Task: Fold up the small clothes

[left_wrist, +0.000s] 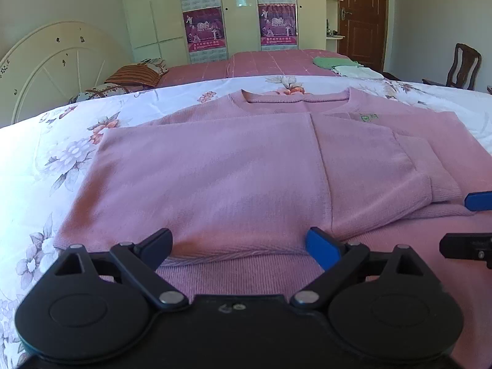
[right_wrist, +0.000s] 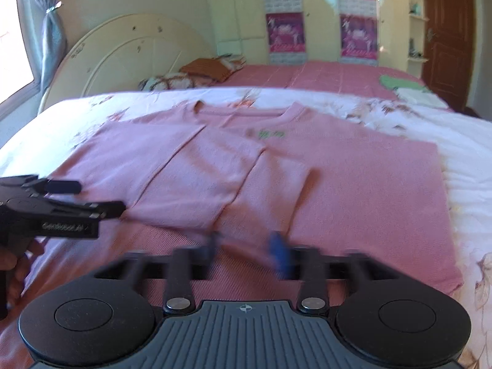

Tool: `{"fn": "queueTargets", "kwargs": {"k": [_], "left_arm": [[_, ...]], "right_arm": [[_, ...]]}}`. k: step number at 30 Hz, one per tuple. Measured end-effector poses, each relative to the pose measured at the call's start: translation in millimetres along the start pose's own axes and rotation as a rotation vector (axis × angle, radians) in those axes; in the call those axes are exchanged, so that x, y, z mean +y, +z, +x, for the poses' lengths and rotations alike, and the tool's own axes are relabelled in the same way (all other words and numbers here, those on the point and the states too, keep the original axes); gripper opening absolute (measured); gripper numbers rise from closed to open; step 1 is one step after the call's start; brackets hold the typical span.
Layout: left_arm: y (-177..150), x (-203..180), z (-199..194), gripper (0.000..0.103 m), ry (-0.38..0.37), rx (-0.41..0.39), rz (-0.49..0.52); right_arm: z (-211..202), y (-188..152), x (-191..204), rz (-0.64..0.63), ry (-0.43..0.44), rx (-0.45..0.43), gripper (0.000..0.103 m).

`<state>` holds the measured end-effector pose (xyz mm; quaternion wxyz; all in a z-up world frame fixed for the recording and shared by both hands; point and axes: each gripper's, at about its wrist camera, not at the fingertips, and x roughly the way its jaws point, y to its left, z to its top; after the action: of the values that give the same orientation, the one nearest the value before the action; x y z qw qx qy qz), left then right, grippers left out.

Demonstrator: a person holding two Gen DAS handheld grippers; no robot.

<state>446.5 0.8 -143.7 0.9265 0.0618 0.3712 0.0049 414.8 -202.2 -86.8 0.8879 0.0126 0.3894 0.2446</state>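
My left gripper (left_wrist: 238, 244) sits nearest, fingers spread wide and holding nothing, straddling the near hem of the sweater (left_wrist: 215, 166). I judge I have it there to take the hem and bring the bottom up toward the collar. My right gripper (right_wrist: 247, 247) hovers low over the near right part of the same sweater; its fingers are blurred, but a clear gap shows between them with no cloth inside, so it looks part-open and empty.

The sweater lies flat on the floral quilt (left_wrist: 43, 153), collar at the far side. Both sleeves are folded in across the chest, the left panel lying over the right cuff, which narrows it for a final fold.

Pale lettering on the left gripper's side, seen from the right wrist, is too soft to read. A small green mark (left_wrist: 369, 117) on the chest is illegible. Far off, wardrobe posters (left_wrist: 205, 29) carry print I cannot make out.
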Motion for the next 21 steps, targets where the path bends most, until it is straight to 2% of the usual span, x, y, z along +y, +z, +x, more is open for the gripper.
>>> {"fn": "queueTargets", "kwargs": {"k": [1,3,5,10,16,21], "left_arm": [[-2.7,-0.4,-2.4,0.095,0.003,0.011,0.017],[-12.0,1.1,-11.8,0.095,0.013,0.004,0.041],[-22.4,7.0,-22.3,0.095,0.009,0.003,0.040],[-58.4,27.3,-58.6,0.095,0.004,0.003,0.047],[-112.1,61.6,-111.2,0.096,-0.034,-0.003,0.016],[-156.8,95.4,-156.6,0.096,-0.011,0.014,-0.003]], "right_arm": [[-4.1,-4.4,5.5,-0.029,0.011,0.000,0.085],[-14.3,-14.4,15.8,-0.064,-0.022,0.000,0.085],[-25.3,-26.0,17.1,-0.019,-0.007,-0.005,0.085],[-54.6,-53.2,23.6,0.052,-0.034,-0.001,0.085],[-104.3,-96.7,31.4,0.068,-0.106,0.034,0.085],[-154.7,-139.6,31.1,0.149,-0.149,0.037,0.085]]}}
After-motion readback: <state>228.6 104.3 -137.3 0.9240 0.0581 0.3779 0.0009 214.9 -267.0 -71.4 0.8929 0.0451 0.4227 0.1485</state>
